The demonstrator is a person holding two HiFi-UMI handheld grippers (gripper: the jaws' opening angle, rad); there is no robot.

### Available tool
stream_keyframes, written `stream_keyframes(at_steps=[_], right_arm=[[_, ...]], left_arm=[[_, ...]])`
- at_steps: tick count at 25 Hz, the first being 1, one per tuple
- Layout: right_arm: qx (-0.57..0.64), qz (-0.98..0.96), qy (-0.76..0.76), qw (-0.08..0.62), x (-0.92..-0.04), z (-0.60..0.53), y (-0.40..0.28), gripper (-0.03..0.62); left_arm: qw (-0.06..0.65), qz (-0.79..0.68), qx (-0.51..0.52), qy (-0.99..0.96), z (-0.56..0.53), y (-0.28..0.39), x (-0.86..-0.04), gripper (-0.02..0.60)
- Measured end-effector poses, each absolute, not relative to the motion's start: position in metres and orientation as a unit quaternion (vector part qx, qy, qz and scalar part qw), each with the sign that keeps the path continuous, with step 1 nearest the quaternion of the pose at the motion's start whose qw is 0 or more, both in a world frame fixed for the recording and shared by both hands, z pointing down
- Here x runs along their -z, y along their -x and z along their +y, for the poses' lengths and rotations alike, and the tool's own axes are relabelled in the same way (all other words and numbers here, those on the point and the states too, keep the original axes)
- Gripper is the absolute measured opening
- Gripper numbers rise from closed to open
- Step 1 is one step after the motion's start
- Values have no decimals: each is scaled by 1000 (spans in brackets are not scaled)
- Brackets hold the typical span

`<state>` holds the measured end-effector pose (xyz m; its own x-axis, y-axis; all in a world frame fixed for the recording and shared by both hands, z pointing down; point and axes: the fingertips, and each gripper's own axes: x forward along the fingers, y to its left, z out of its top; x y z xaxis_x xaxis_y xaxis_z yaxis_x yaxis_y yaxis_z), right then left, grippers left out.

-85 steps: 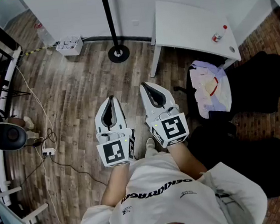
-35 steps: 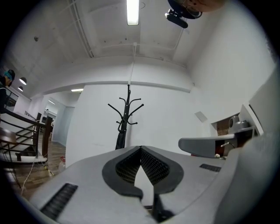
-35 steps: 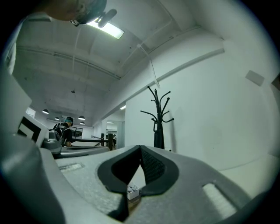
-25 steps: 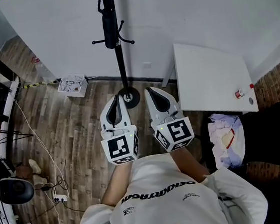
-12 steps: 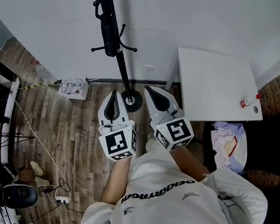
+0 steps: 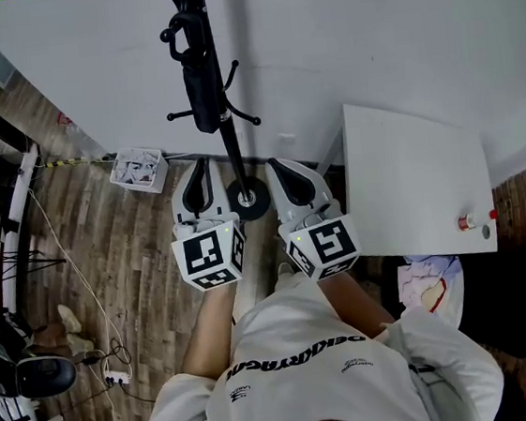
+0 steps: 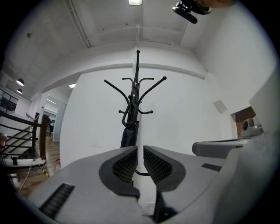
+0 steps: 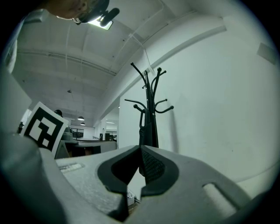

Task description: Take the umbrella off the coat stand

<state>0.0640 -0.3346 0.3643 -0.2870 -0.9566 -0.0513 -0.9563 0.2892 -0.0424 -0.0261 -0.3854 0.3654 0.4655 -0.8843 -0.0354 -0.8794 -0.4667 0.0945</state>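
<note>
A person faces a black coat stand [image 6: 233, 152] by a white wall. This looks like the approach step, with nothing grasped yet. A folded black umbrella [image 6: 199, 94] hangs by its handle from an upper hook, against the pole. The left claw [image 6: 196, 170] has just been opening to a narrow slit, nothing between its jaws. The right claw [image 6: 279, 167] is closed and empty. The next move likely calls for widening a claw, reaching the handle and lifting it off the hook.
</note>
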Motion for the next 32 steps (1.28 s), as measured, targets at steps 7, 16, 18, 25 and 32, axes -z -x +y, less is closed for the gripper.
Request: stream_keyframes(at_steps=[7, 16, 18, 25, 32], right_arm=[[9, 806, 591, 30, -373, -370, -81, -5], [12, 808, 588, 27, -381, -394, -98, -5], [13, 807, 589, 27, -382, -399, -102, -4], [11, 806, 591, 29, -381, -408, -114, -4], [14, 805, 592, 27, -384, -416, -121, -4]], left_arm=[[51, -506, 25, -860, -443, 5, -375, 146], [51, -503, 3, -863, -496, -9, -390, 299], [57, -502, 4, -863, -508, -12, -392, 342], [47, -506, 3, -861, -542, -19, -395, 370], [33, -515, -12, -857, -568, -27, -400, 370]])
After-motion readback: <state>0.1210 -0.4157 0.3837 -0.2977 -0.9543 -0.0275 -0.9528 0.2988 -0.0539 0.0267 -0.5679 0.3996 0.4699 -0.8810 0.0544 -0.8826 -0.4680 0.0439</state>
